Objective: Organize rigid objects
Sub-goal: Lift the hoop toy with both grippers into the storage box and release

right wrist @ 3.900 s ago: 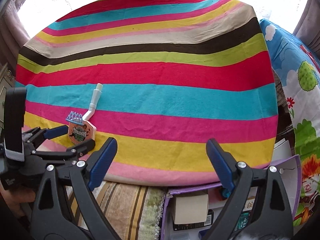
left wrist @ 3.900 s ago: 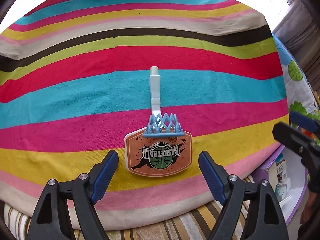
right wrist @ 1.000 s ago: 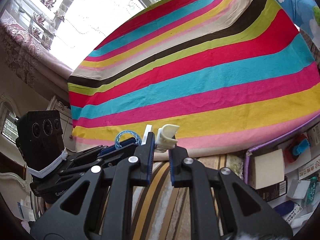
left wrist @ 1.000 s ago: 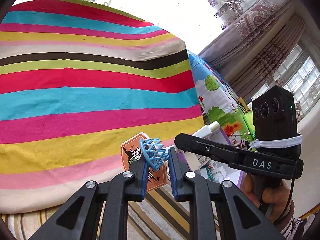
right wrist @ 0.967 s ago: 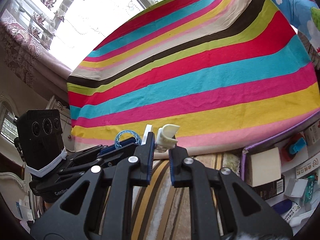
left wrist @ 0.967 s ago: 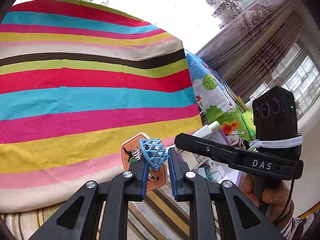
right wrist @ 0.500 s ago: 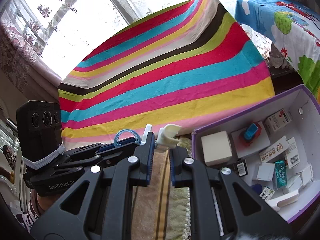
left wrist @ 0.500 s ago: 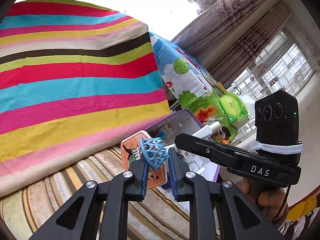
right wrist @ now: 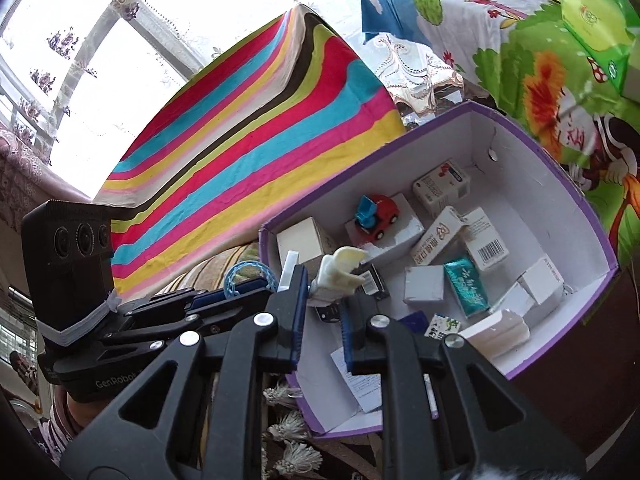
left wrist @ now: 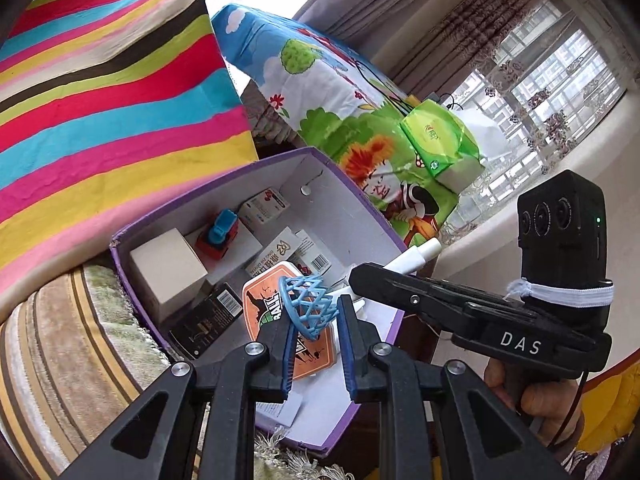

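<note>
A toy basketball hoop has an orange backboard [left wrist: 267, 308], a blue net [left wrist: 308, 304] and a white pole [left wrist: 414, 257]. My left gripper [left wrist: 314, 320] is shut on the blue net. My right gripper [right wrist: 324, 300] is shut on the white pole end [right wrist: 340, 272]. Both hold the toy in the air above the near part of an open purple box [left wrist: 256, 168] [right wrist: 576, 196]. The other gripper shows in each view, the right one in the left wrist view [left wrist: 480, 312], the left one in the right wrist view [right wrist: 168, 312].
The box holds a red and blue toy car [right wrist: 376, 210], a teal packet [right wrist: 466, 286] and several small cartons [right wrist: 440, 188]. A striped cloth surface [left wrist: 100, 92] lies to the left. A cartoon-print cloth [left wrist: 340, 92] with a green tissue pack [left wrist: 436, 140] lies behind the box. A striped rug [left wrist: 60, 340] covers the floor.
Both grippers took hold of the toy hoop, lifted it off the striped cloth and carried it right. It now hangs over the open purple box.
</note>
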